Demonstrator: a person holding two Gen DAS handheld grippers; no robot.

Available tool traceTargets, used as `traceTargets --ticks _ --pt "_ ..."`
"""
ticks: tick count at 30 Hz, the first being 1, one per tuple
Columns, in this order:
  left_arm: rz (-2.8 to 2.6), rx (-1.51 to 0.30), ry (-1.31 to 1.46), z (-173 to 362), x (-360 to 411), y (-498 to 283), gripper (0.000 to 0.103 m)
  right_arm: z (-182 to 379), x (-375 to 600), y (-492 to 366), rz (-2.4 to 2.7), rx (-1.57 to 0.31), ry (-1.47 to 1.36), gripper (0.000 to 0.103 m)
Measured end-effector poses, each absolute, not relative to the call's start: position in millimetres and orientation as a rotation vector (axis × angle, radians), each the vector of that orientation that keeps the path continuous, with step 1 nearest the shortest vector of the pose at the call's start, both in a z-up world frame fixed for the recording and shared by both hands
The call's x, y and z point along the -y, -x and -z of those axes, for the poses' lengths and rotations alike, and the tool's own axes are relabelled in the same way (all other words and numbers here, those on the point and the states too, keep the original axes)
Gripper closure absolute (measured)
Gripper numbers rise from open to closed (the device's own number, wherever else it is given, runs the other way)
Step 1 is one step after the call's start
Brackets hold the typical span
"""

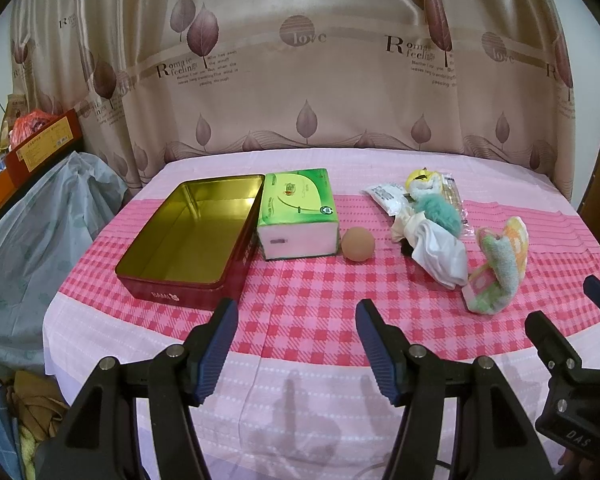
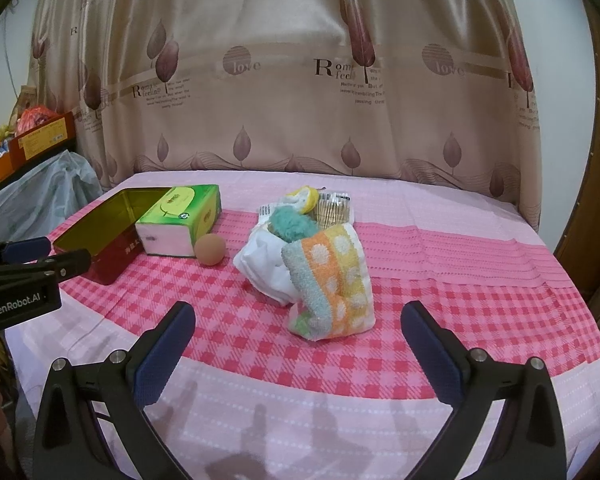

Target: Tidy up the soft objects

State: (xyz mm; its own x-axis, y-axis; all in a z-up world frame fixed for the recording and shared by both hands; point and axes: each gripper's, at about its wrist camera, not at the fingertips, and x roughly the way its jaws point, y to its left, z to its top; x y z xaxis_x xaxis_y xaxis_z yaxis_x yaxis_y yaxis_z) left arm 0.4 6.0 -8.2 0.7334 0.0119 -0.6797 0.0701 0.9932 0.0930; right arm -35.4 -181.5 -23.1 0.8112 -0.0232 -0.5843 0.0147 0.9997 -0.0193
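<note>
A pink checked cloth covers the bench (image 1: 308, 312); the open red tin (image 1: 188, 236) sits on it, a green tissue box (image 1: 298, 216) touching its right side. Right of the tin lie an orange ball (image 1: 358, 244), then white cloth (image 2: 266, 268), striped towel (image 2: 332, 280) and teal pompom (image 2: 294, 222) heaped together; the left hand-held gripper (image 1: 296, 344) and right hand-held gripper (image 2: 298, 348) hang near the tin with jaws spread, holding nothing.

Rolled pastel towel (image 2: 332, 284) leans on white cloth (image 2: 266, 264), teal pompom (image 2: 292, 222) behind

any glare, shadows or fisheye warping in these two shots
Left wrist view: dark corners and a bowed curtain show strong fisheye warping; the tin interior gleams gold; faint finger shadows fall on the tablecloth below the left gripper. Right wrist view: same warping, soft shadows below the right gripper, curtain sheen on top.
</note>
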Motion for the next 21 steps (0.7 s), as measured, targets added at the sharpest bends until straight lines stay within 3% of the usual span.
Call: traceTargets --ticks 21 --pt "0.032 -0.759 -0.112 10.7 -11.7 0.2 0.04 28.6 179.6 32.8 -0.001 -0.648 0.0 0.012"
